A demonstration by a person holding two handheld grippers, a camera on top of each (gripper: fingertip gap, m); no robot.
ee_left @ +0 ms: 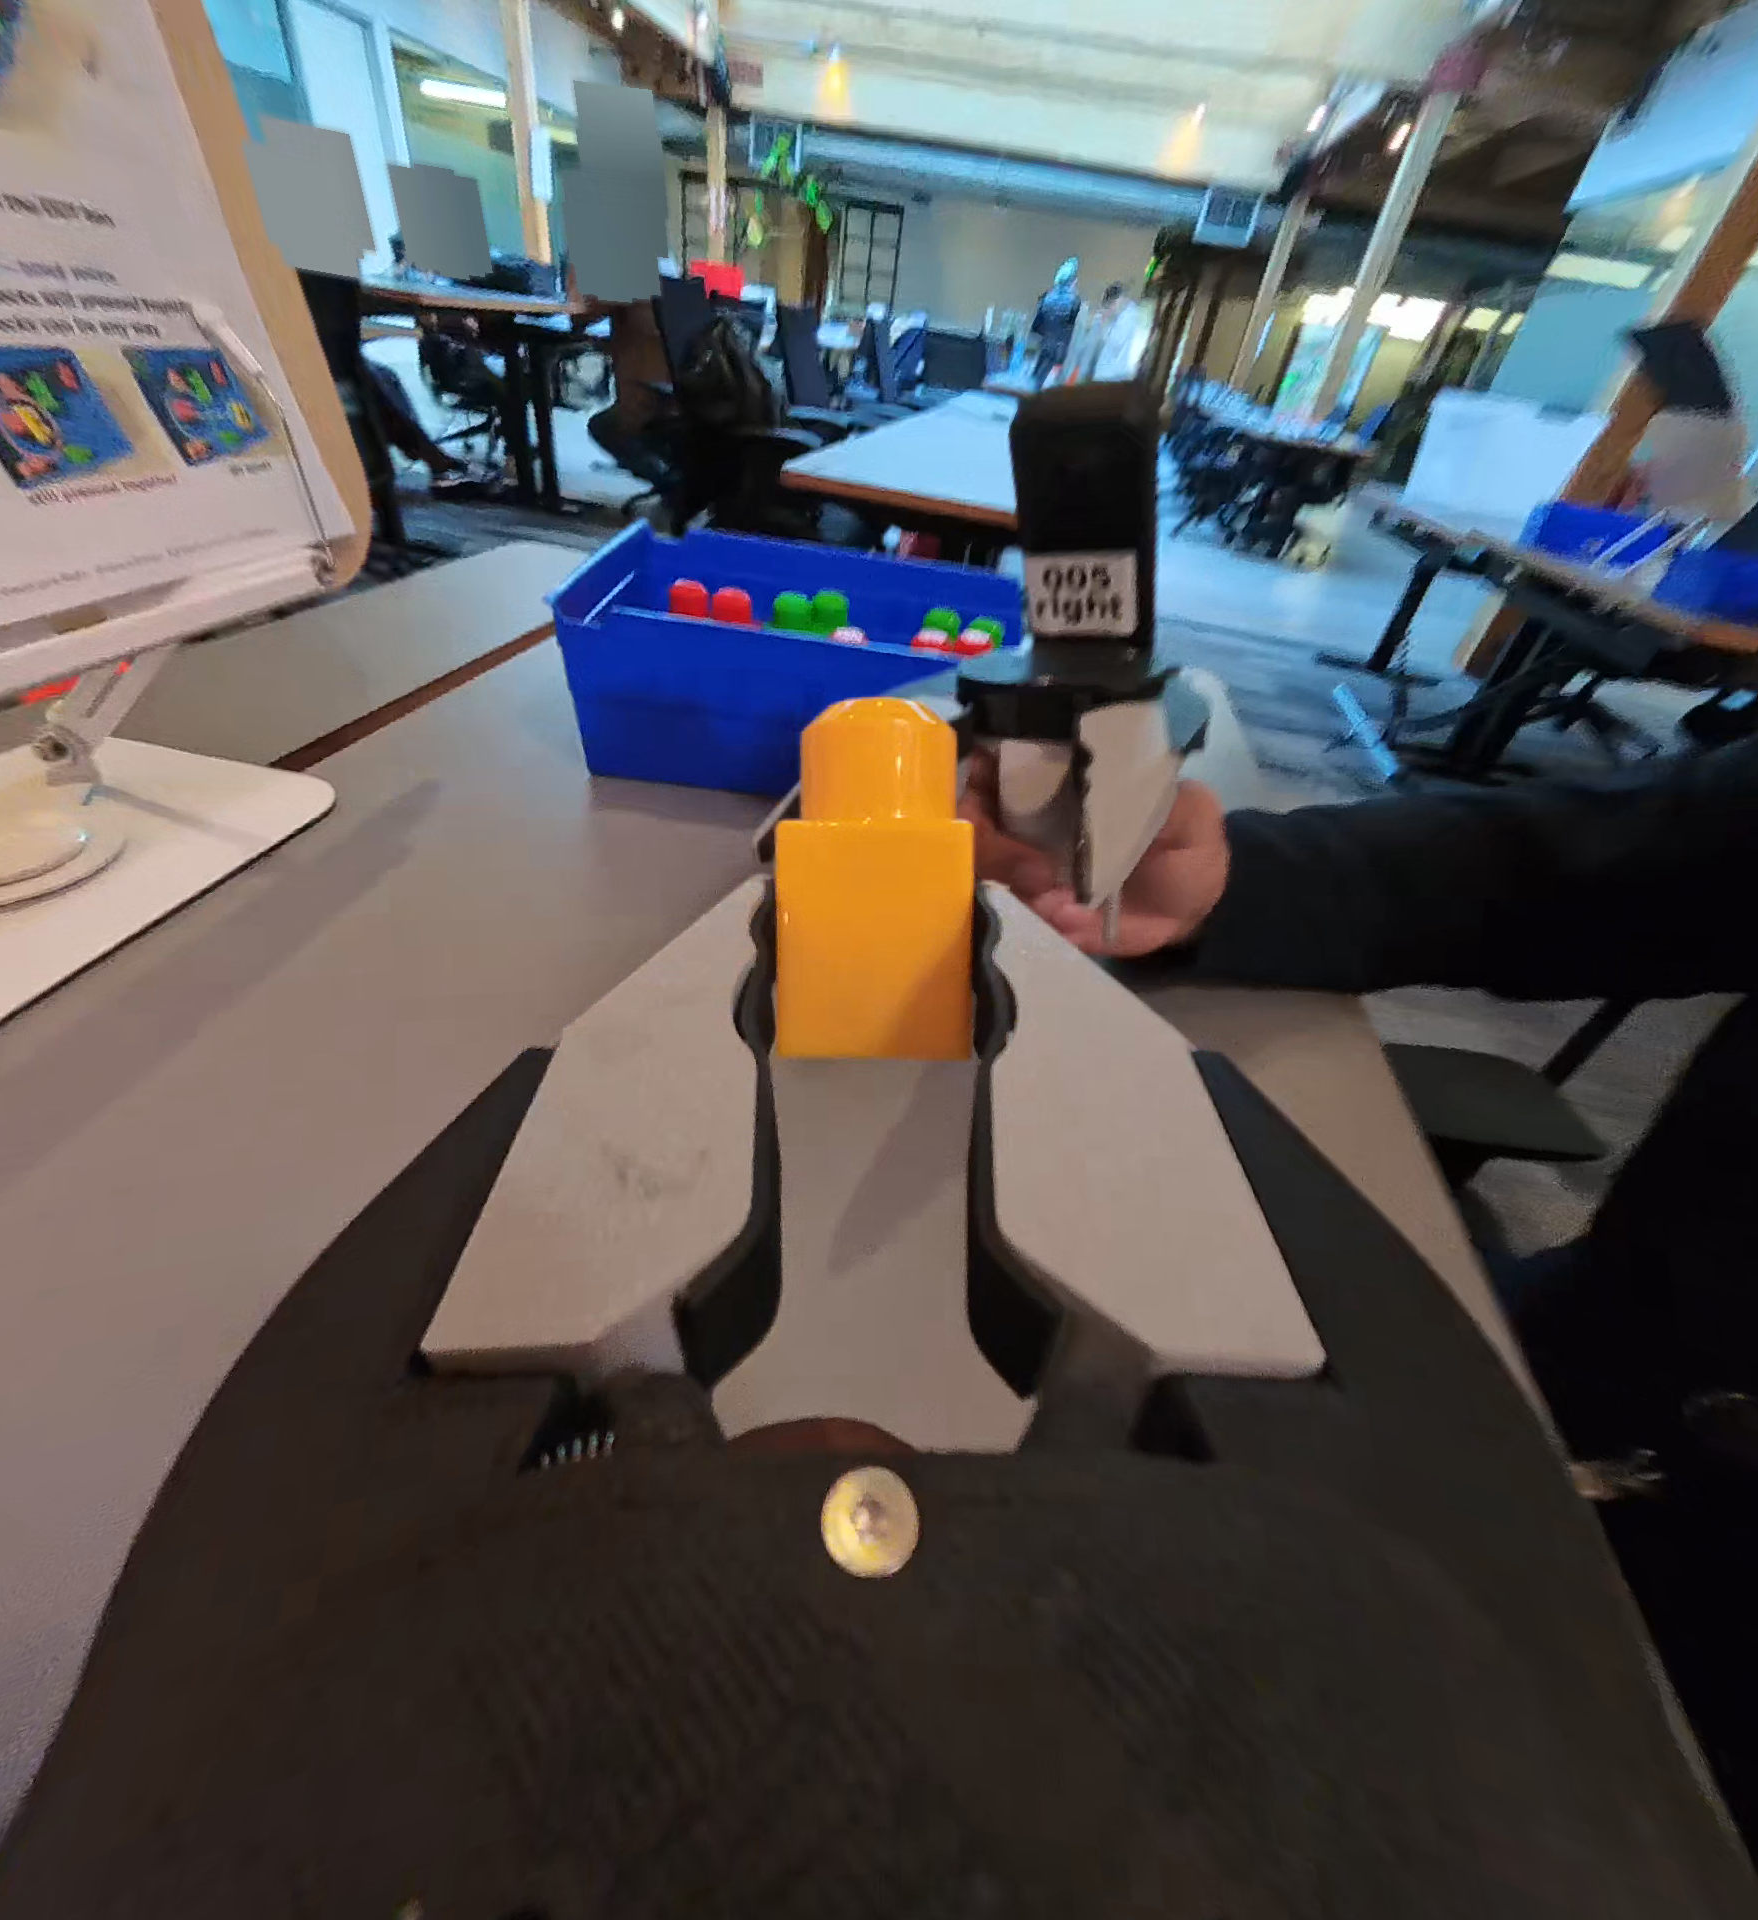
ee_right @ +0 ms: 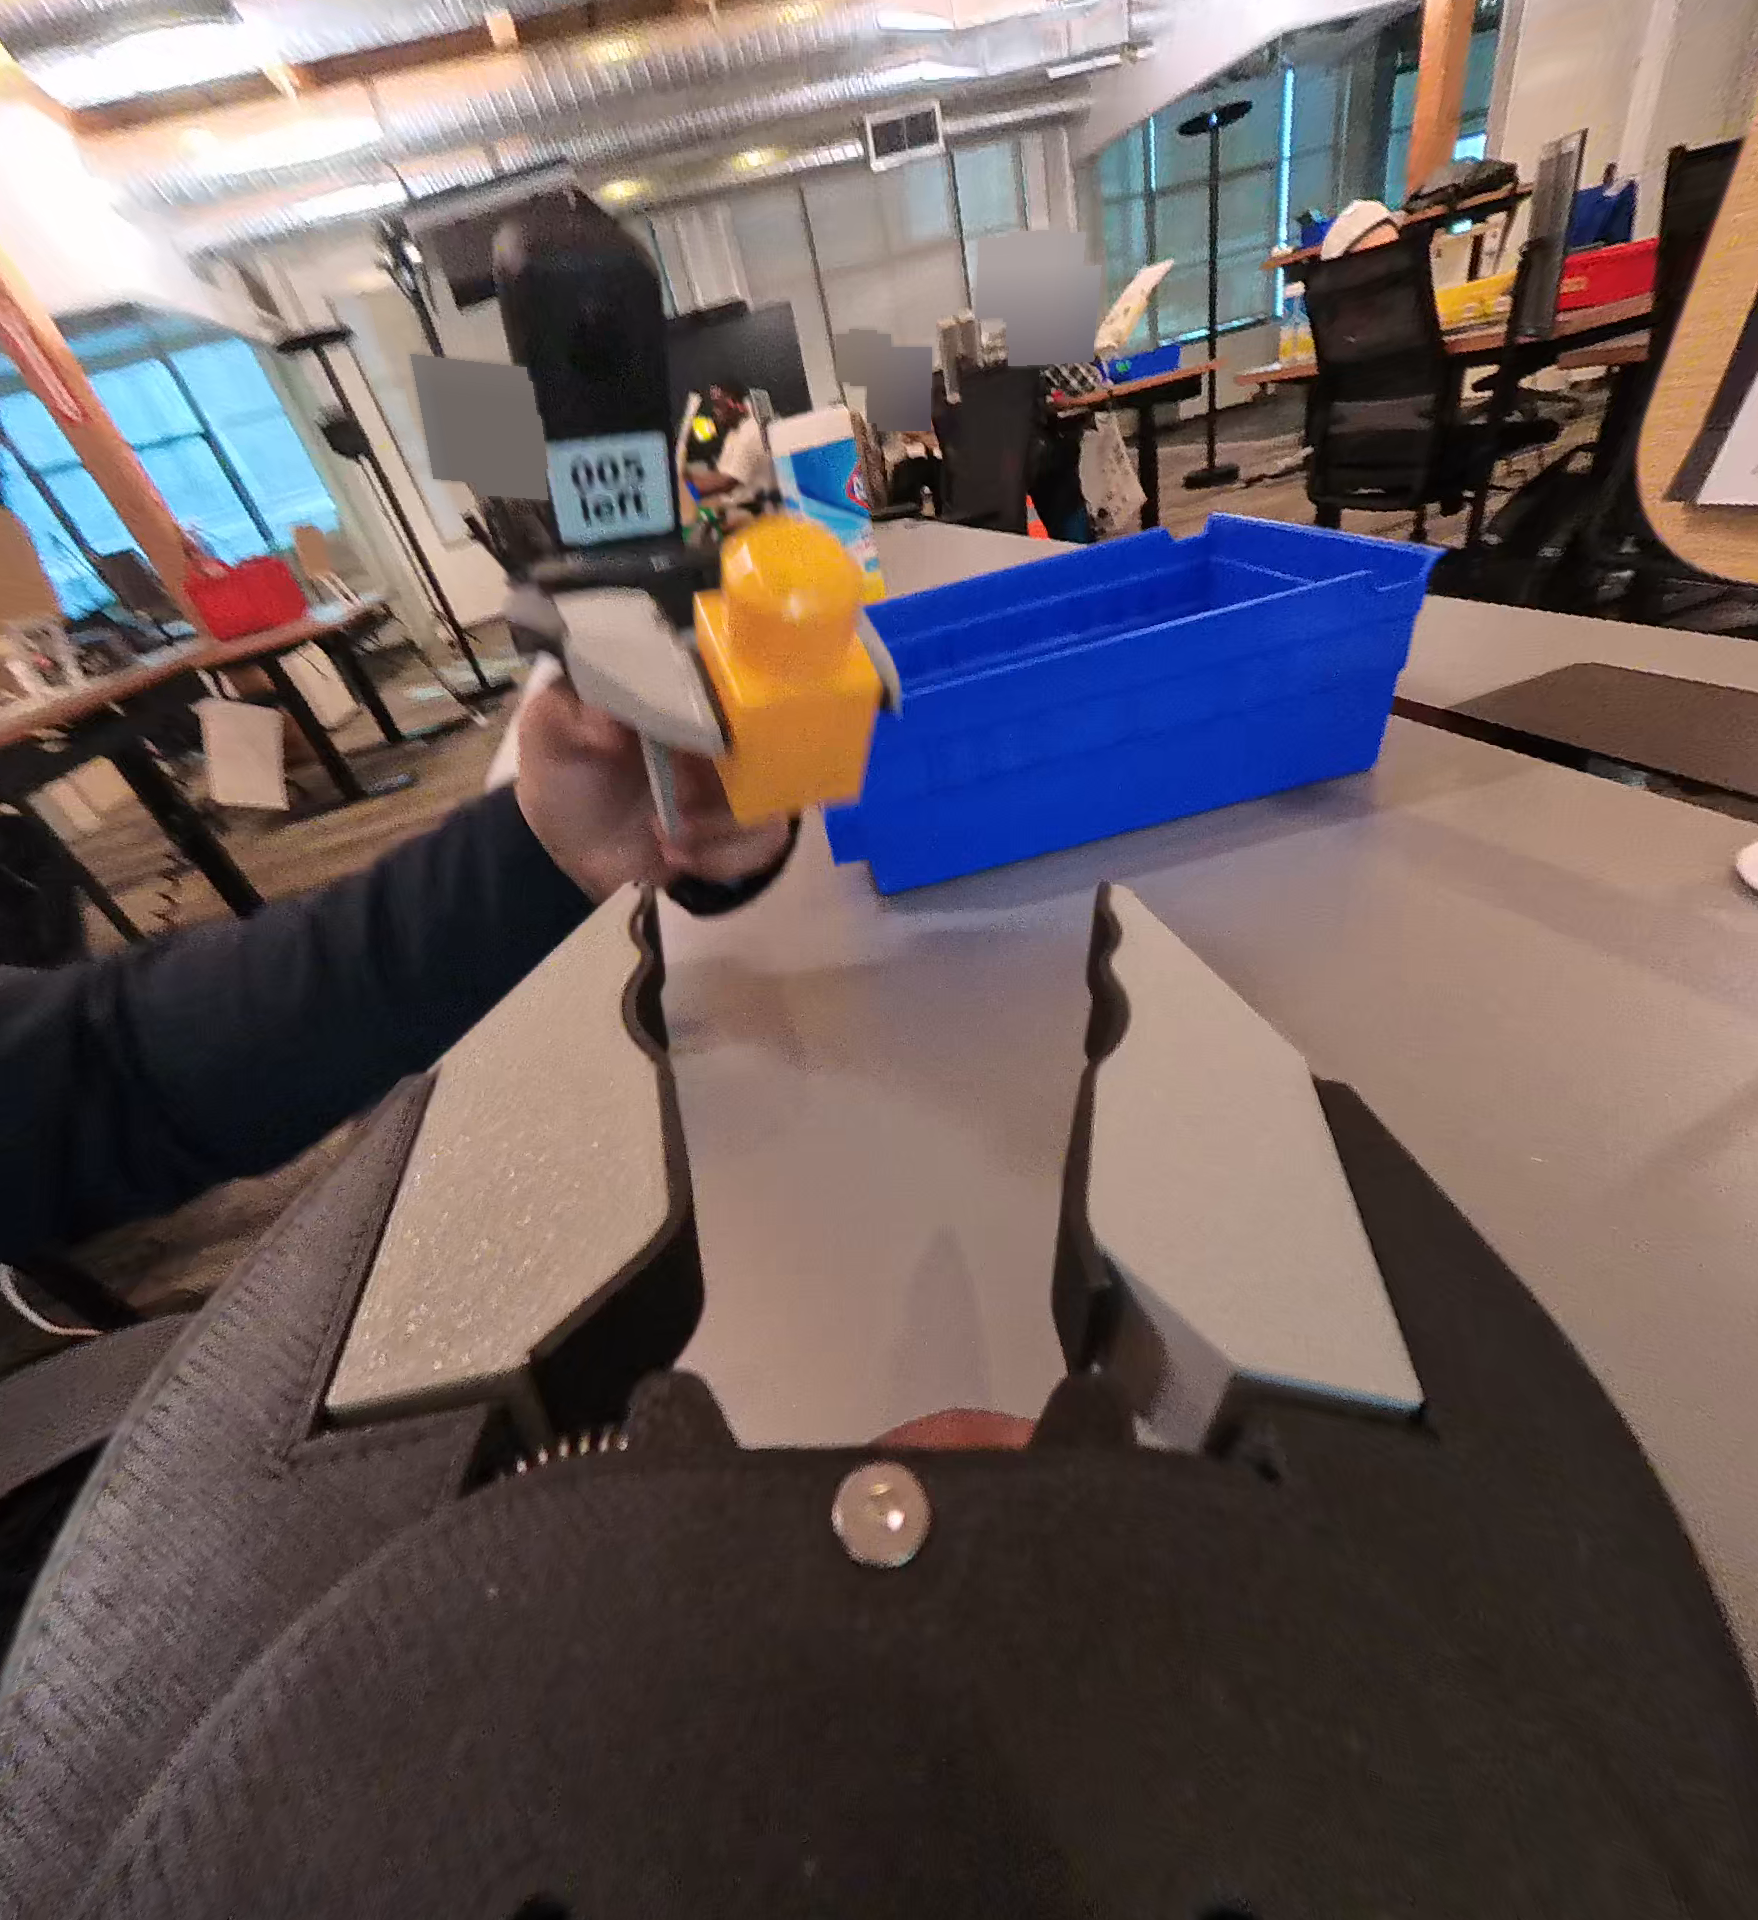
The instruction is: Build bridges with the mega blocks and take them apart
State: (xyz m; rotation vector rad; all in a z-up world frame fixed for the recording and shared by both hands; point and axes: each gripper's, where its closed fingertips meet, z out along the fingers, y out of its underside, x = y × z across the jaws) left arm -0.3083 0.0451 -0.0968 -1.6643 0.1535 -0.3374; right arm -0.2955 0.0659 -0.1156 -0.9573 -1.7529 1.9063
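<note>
Sitting upright between the left gripper's [ee_left: 873, 966] grey fingers, the orange block [ee_left: 873, 894] is pinched by its lower sides and held in the air over the grey table [ee_left: 439, 935], stud up; the grip looks shallow, near the fingertips, so a twist could tip it out; the right gripper [ee_right: 875, 987] is spread and holds nothing; the blue bin [ee_left: 709, 707] with red and green blocks [ee_left: 813, 611] lies beyond; a hurried handover could knock the block loose.

bare grey table [ee_right: 1270, 987] ahead, blue bin [ee_right: 1114, 727] blocking beyond
</note>
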